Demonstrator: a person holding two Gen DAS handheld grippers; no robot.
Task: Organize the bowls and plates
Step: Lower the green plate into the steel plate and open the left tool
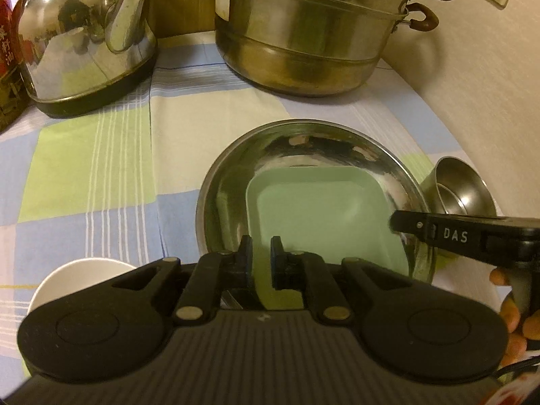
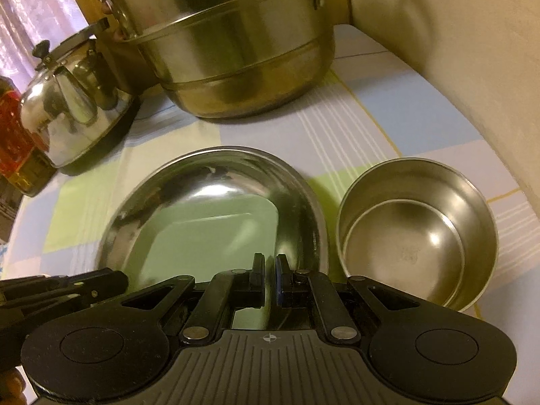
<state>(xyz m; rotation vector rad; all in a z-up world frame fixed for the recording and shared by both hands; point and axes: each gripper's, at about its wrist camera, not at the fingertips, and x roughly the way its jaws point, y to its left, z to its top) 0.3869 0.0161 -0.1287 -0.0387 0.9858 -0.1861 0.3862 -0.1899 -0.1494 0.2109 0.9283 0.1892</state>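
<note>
Steamer pot [image 1: 310,30] sits at twelve o'clock, kettle [image 1: 87,40] at ten, red bottle [image 1: 8,44] at nine, all on checked cloth [image 1: 101,168].

Green square plate [image 1: 320,209] sits inside steel bowl [image 1: 303,141].

left gripper [image 1: 260,260]: black body, ribbed grey top, blue pad, silver pivot pins | right gripper [image 2: 269,278]: same build, crosshair mark; "DAS" on side | bare fingers [image 1: 506,307]

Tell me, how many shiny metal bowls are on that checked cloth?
2. A wide metal bowl in the middle holds a green dish; a smaller, deeper metal bowl stands to its right. Others may be out of view.
</note>
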